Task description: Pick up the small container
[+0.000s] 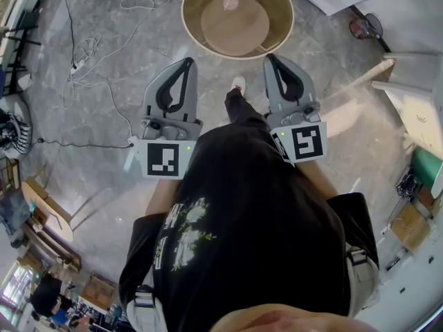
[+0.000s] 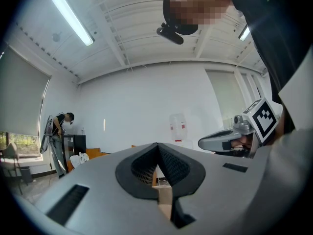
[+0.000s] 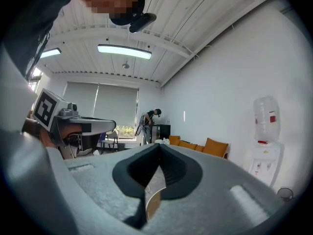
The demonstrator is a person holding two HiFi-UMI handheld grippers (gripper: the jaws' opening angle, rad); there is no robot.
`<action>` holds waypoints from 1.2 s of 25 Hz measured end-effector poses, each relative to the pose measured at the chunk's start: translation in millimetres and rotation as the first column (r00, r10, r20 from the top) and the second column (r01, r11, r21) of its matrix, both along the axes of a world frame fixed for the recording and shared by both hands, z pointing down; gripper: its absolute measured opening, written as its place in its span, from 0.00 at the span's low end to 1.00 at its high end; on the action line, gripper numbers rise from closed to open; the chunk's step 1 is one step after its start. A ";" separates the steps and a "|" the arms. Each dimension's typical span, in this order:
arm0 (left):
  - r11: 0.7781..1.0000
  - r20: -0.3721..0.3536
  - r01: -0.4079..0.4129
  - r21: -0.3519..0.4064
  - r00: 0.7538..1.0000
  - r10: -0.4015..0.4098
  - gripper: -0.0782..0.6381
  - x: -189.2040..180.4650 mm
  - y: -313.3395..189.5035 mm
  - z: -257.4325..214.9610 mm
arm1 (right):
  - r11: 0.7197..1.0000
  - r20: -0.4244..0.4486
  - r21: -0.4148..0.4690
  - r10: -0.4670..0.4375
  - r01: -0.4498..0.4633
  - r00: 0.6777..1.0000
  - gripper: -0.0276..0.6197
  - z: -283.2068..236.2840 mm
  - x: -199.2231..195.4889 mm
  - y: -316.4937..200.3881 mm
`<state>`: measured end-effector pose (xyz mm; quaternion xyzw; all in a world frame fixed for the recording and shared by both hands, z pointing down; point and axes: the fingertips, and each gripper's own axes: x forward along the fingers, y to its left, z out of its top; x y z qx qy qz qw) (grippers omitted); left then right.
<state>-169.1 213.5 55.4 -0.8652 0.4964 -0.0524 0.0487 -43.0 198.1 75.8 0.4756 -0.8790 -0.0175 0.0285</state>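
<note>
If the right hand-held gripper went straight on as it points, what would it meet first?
Probably the round table ahead of the right hand-held gripper, though it may pass above it; height is unclear.

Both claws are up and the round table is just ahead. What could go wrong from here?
The left claw and right claw are both shut; unless one opens first, it may knock the small container across the round table. Loose cables lie on the floor to the left; a sidestep could snag them.

Grey marbled floor with loose cables; round wooden table — white walls, strip lights, orange sofa, water dispenser.
</note>
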 end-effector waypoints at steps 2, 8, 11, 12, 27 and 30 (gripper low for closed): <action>1.000 -0.003 -0.002 0.009 1.000 0.002 0.12 8.3 -20.5 -3.9 | 1.000 0.001 0.004 0.005 -0.005 1.000 0.04 -2.7 9.3 -20.3; 0.999 0.022 -0.018 0.043 1.000 0.017 0.12 39.8 -78.5 -20.3 | 0.999 0.021 0.014 0.031 -0.031 0.999 0.04 -5.8 47.5 -80.1; 0.999 0.046 -0.017 0.045 0.999 0.015 0.12 49.1 -103.5 -22.6 | 0.999 0.036 0.026 0.033 -0.033 0.999 0.04 -6.3 60.9 -108.9; 0.999 0.049 -0.012 0.050 0.999 0.009 0.12 51.3 -111.3 -22.6 | 0.999 0.038 0.032 0.028 -0.029 0.999 0.04 -4.5 63.5 -117.5; 0.998 0.029 0.021 0.052 0.999 -0.023 0.12 60.8 -171.9 -12.2 | 0.999 -0.004 0.054 -0.006 0.006 1.000 0.04 -1.0 65.5 -173.4; 0.999 0.015 0.015 0.051 1.000 -0.016 0.12 61.4 -185.4 -11.7 | 0.999 -0.006 0.041 0.008 -0.007 1.000 0.04 3.2 66.9 -181.8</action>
